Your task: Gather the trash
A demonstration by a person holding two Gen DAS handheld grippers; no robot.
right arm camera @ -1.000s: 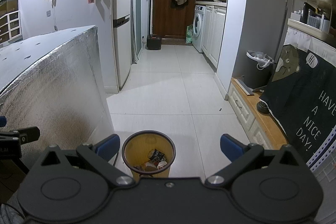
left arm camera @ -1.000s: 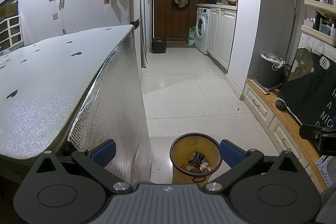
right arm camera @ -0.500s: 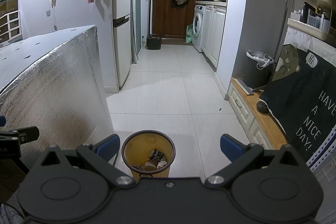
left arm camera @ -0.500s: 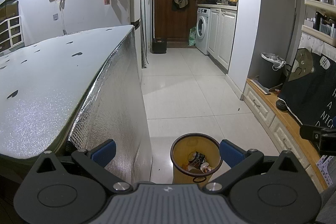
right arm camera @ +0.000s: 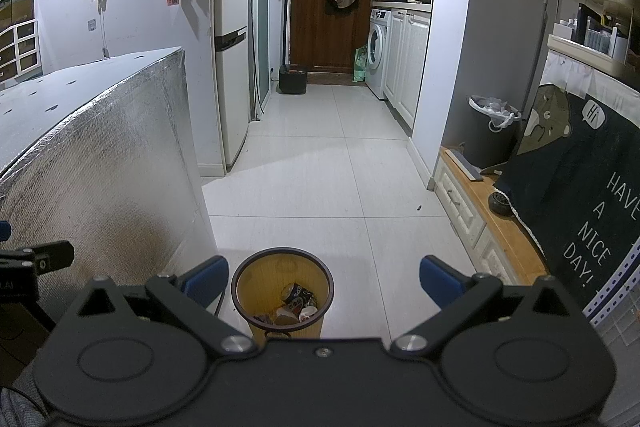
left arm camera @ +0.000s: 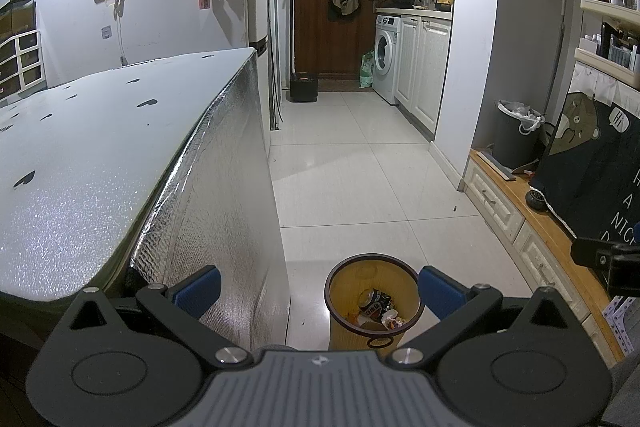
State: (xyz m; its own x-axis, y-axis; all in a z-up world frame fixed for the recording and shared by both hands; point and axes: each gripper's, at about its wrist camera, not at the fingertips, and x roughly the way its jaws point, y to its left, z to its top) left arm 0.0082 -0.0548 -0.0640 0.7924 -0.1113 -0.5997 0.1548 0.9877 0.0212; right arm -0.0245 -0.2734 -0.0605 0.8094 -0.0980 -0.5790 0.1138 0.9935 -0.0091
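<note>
A small yellow bin with a dark rim (left arm camera: 344, 323) (right arm camera: 244, 279) stands on the tiled floor below both grippers. Inside lie a crushed can (left arm camera: 370, 301) (right arm camera: 298, 297), a cup and other scraps. My left gripper (left arm camera: 318, 287) hangs open above the bin, nothing between its blue pads. My right gripper (right arm camera: 324, 281) is open too and holds nothing. The left gripper's tip shows at the left edge of the right wrist view (right arm camera: 36, 261), and the right gripper's tip at the right edge of the left wrist view (left arm camera: 604, 259).
A table under a silver foil cover (left arm camera: 100, 163) (right arm camera: 100, 155) fills the left side, its edge close to the bin. A low wooden cabinet (left arm camera: 532, 239) with a dark printed cloth (right arm camera: 580, 195) runs along the right. A lined dark bin (right arm camera: 492, 131) stands further back. Tiled floor leads to a door.
</note>
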